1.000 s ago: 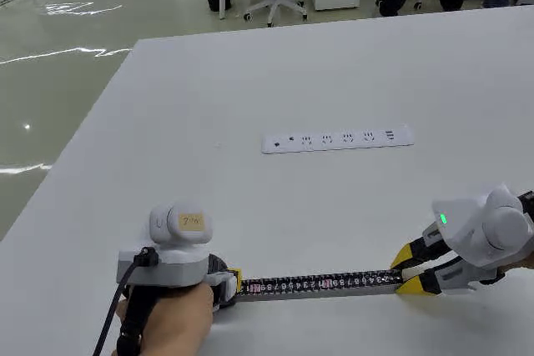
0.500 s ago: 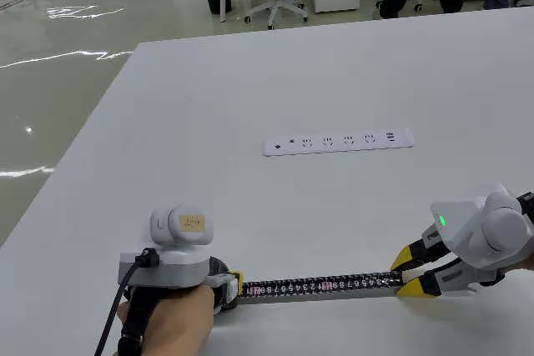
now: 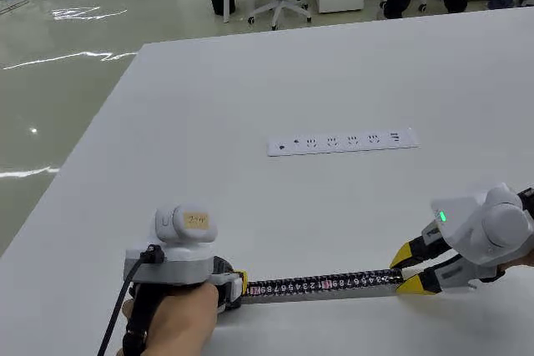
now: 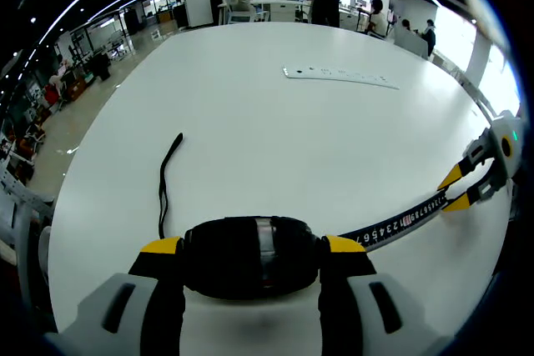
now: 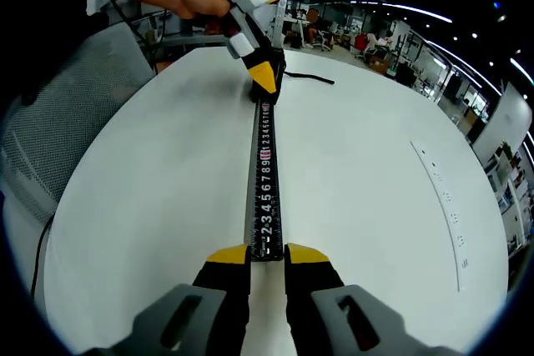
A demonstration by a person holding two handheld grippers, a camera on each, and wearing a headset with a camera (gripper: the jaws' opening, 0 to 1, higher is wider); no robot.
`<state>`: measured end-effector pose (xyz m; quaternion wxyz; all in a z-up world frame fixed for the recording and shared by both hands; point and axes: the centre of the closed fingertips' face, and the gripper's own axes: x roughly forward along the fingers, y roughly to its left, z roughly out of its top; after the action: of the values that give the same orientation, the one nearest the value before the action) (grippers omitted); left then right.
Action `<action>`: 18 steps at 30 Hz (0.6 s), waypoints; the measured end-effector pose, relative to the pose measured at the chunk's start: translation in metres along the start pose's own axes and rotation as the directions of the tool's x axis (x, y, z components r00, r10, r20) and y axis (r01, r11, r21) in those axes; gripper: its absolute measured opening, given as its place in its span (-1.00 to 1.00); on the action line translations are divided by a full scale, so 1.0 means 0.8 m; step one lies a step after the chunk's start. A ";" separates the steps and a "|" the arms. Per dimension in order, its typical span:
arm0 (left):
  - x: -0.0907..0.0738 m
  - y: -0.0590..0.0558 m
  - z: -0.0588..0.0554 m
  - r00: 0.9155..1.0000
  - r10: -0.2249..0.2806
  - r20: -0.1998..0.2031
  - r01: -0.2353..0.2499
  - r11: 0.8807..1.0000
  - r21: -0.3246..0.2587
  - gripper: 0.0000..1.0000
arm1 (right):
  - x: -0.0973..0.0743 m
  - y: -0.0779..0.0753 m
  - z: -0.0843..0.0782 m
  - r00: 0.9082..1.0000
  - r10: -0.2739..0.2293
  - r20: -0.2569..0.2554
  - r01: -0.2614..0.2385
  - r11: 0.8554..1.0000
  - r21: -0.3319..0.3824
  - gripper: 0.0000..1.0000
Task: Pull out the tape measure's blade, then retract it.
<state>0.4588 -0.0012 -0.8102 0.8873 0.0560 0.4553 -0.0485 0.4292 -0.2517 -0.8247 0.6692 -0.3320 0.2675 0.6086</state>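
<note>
The tape measure [image 4: 250, 263] is being clamped by the left gripper [image 4: 254, 245] as anchor — the right gripper [image 5: 267, 253] is pinching the blade [image 5: 265, 164] taut.

The head view looks forward and down from above the near edge of the counter [image 3: 334, 72], with the left hand-held gripper [image 3: 234, 284] and right hand-held gripper [image 3: 404, 273] close below it, low in frame. The left gripper view rides low, right behind the case [image 4: 250, 256], facing across the counter toward the right hand-held gripper. The right gripper view faces the opposite way, down the blade [image 5: 265, 172] to the left hand-held gripper. All three views share the blade and the power strip [image 3: 342, 141].
</note>
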 end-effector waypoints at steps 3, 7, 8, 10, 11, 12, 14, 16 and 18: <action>0.000 0.000 0.000 1.000 0.000 0.000 0.000 1.000 0.001 0.22 | 0.000 -0.001 0.001 1.000 0.000 0.003 0.000 1.000 0.000 -0.70; 0.001 -0.001 0.000 1.000 0.000 -0.001 0.000 1.000 0.001 0.22 | 0.000 0.000 0.002 1.000 0.001 0.006 -0.001 1.000 0.001 -0.70; 0.000 -0.001 0.000 1.000 0.000 -0.001 0.000 1.000 0.001 0.22 | 0.001 0.000 0.002 1.000 0.002 0.007 -0.002 1.000 0.001 -0.70; 0.000 -0.001 0.000 1.000 0.000 0.000 0.000 1.000 0.000 0.22 | 0.001 -0.001 0.004 1.000 0.000 0.010 0.000 1.000 0.002 -0.70; 0.000 -0.001 0.000 1.000 0.000 0.000 0.000 1.000 0.001 0.22 | 0.001 -0.001 0.004 1.000 0.000 0.011 0.000 1.000 0.003 -0.70; 0.000 -0.001 0.000 1.000 -0.001 0.000 0.001 1.000 0.000 0.22 | 0.002 0.000 0.005 1.000 0.000 0.011 0.000 1.000 0.002 -0.70; 0.000 -0.001 0.000 1.000 -0.001 -0.001 0.001 1.000 0.000 0.22 | 0.002 0.000 0.006 1.000 0.002 0.011 -0.002 1.000 0.000 -0.70; 0.001 -0.001 0.000 1.000 -0.002 -0.002 0.002 1.000 0.000 0.22 | 0.003 -0.001 0.007 1.000 0.002 0.012 -0.002 1.000 -0.003 -0.70; 0.000 -0.001 0.000 1.000 -0.002 0.000 0.002 1.000 0.000 0.22 | 0.004 -0.001 0.009 1.000 0.003 0.013 -0.003 1.000 -0.006 -0.70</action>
<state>0.4589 -0.0018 -0.8104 0.8872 0.0553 0.4554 -0.0494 0.4302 -0.2443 -0.8222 0.6690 -0.3299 0.2618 0.6124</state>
